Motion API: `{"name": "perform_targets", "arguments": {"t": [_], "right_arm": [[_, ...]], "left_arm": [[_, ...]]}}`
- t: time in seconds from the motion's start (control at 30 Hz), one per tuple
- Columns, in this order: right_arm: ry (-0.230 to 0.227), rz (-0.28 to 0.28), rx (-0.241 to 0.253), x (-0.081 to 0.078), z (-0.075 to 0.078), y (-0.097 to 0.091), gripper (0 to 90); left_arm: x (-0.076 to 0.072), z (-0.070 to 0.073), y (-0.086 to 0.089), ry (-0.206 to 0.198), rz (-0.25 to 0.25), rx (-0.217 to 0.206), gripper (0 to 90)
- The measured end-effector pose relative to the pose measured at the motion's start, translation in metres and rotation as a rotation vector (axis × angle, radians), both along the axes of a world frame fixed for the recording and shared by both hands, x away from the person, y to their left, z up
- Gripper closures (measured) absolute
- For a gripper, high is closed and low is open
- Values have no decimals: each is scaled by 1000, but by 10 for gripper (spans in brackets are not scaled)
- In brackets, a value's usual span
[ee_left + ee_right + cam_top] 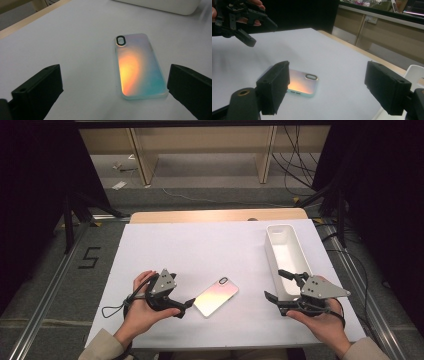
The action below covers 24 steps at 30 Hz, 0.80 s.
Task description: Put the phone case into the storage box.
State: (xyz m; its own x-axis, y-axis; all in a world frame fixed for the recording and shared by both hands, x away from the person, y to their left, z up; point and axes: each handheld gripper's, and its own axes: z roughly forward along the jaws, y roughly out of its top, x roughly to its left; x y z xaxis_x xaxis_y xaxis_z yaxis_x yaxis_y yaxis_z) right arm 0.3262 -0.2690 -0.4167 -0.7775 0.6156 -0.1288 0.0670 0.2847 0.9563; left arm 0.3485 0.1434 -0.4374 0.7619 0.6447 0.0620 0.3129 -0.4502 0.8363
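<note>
One readable mark appears in the high view: a large black numeral "5" (pixel 89 257), made of straight, angular strokes, standing on the grey floor at the middle left of the frame, just outside the metal rail beside the table. Nothing else can be read. The phone case (pixel 216 296) at the lower centre of that frame carries no legible brand or lettering, and the white bin (pixel 287 257) at the right is unmarked. In the right gripper view, the items along the upper right edge are too blurred to read.
</note>
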Motion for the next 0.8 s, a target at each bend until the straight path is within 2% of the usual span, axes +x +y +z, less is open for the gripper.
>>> {"name": "perform_targets", "arguments": {"t": [0.37,0.53,0.63,0.8], "right_arm": [[6,0,-5,0,0,0,207],[7,2,-7,0,-1,1,208],[7,2,-11,0,-1,2,208],[11,-1,-11,2,-3,3,208]], "left_arm": [[-1,0,-2,4,-6,7,0],[-2,-3,-7,14,-31,34,0],[-2,-3,-9,13,-35,35,0],[0,-6,-17,36,-60,54,0]]}}
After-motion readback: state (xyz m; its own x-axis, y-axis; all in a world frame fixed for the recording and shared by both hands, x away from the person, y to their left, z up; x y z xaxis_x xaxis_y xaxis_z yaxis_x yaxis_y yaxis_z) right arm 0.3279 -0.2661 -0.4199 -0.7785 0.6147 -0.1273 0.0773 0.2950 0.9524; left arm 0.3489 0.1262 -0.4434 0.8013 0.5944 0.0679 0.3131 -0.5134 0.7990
